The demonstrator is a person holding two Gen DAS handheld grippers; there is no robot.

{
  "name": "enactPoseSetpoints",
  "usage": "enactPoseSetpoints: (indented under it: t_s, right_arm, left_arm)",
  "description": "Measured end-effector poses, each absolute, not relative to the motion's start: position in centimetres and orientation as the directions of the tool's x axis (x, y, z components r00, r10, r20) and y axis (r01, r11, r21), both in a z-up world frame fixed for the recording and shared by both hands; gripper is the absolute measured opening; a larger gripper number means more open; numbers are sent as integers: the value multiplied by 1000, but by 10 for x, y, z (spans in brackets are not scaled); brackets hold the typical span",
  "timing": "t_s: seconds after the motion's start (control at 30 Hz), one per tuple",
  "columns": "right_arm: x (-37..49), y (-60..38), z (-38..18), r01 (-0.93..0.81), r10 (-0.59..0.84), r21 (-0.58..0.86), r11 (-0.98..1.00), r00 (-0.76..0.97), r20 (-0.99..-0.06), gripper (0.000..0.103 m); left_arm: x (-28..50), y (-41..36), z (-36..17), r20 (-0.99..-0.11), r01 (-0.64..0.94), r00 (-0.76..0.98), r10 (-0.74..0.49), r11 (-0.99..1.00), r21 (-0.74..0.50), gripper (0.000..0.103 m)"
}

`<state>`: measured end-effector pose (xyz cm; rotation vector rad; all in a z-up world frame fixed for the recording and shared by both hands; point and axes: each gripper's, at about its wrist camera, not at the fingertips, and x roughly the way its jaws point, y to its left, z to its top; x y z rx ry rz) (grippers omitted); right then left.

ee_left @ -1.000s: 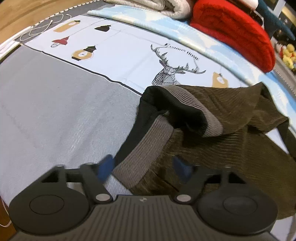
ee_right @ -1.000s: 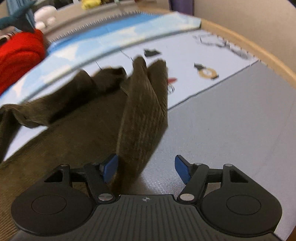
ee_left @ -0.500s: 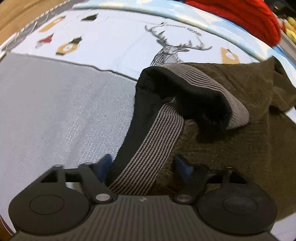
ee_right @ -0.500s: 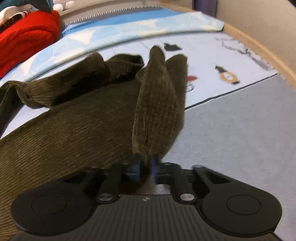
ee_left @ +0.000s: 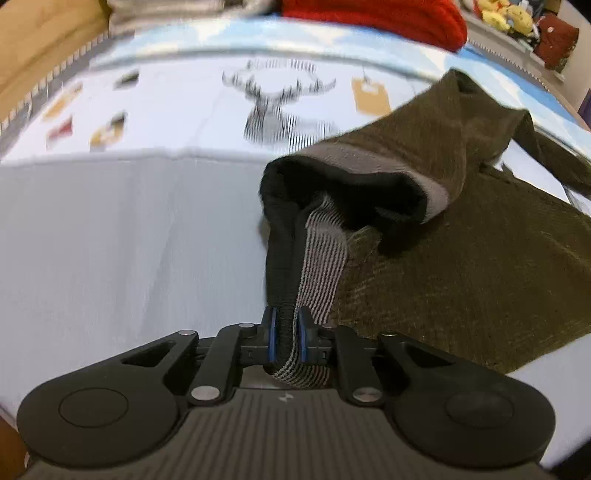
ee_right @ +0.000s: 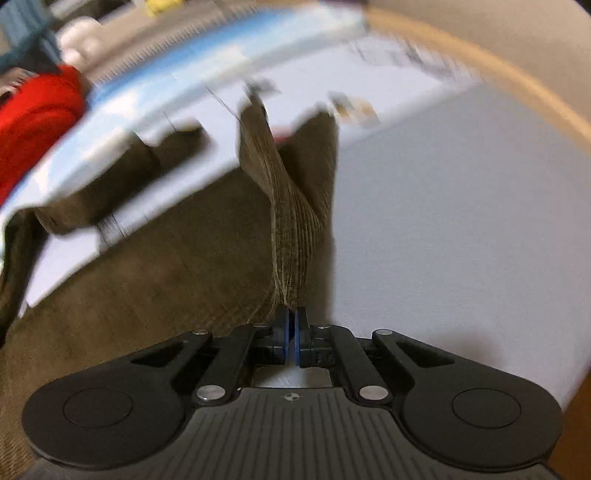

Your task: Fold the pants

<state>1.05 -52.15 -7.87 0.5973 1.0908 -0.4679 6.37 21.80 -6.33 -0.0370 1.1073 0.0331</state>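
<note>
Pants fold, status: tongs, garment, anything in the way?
Left tongs closing on the striped waistband. Right tongs shut on a leg fold. Brown pants bunched on the bedspread. Nothing in the way.

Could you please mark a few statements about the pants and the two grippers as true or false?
1. The left gripper pinches the striped grey waistband of the pants. True; its jaws are closing on the band.
2. The right gripper stands wide open above the bedding. False: it is shut on a brown corduroy fold of the pants.
3. The pants are blue denim. False: they are dark olive-brown corduroy with a black lining.
4. A deer print shows on the white sheet beyond the waistband. True.
5. A red knitted item lies at the far side of the bed. True.
</note>
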Motion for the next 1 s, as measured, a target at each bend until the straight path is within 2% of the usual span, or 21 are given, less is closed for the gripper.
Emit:
enactPoseSetpoints:
  t_s: [0.13, 0.23, 0.27, 0.3, 0.33, 0.37, 0.4, 0.57, 0.73, 0.8, 0.87, 0.93, 0.97, 1.0]
  right_arm:
    - [-14, -544, -92, 626, 73, 270, 732, 322, -944, 2]
    - [-20, -558, -73, 595, 34, 307, 743, 424, -905, 4]
    - [-21, -563, -66, 597, -10, 297, 745, 456, -890, 8]
    - [-22, -567, -61, 599, -56, 286, 748, 486, -872, 22]
    - [-21, -569, -59, 605, -99, 271, 748, 506, -857, 32]
    - [-18, -574, -59, 617, -138, 255, 745, 517, -845, 51]
    - [-14, -574, -61, 622, -153, 251, 741, 521, -839, 57]
    - [9, -576, -76, 589, -118, 303, 749, 569, -814, 56]
    - [25, -563, -69, 491, -96, 303, 816, 633, -768, 56]
    - [37, -549, -71, 470, -96, 280, 837, 630, -770, 59]
    - [47, -543, -78, 474, -139, 194, 859, 580, -803, 61]
    - [52, -543, -86, 492, -184, 124, 862, 530, -828, 57]
    - [52, -544, -86, 509, -208, 104, 855, 519, -829, 36]
    - [52, -546, -83, 531, -231, 99, 842, 518, -823, 7]
  left_arm:
    - [52, 226, -66, -930, -78, 367, 7, 997, -23, 11]
    - [57, 228, -66, -929, -116, 371, -5, 992, -52, 18]
    - [59, 228, -68, -928, -131, 372, -15, 989, -69, 34]
    - [63, 229, -69, -928, -147, 372, -36, 984, -97, 55]
    - [69, 229, -71, -929, -157, 367, -54, 980, -119, 63]
    - [75, 228, -74, -931, -161, 359, -66, 978, -132, 73]
    - [80, 226, -78, -935, -160, 348, -71, 978, -134, 74]
    - [97, 213, -98, -955, -133, 297, -24, 989, -66, 74]
    - [101, 211, -100, -950, -132, 312, -22, 989, -66, 75]
    - [102, 211, -100, -948, -127, 316, -19, 990, -63, 74]
    - [102, 210, -100, -947, -114, 320, -15, 992, -54, 70]
    - [104, 207, -98, -945, -90, 326, -14, 995, -45, 60]
    - [103, 207, -97, -944, -80, 329, -18, 996, -46, 51]
    - [102, 207, -95, -944, -65, 330, -17, 997, -41, 46]
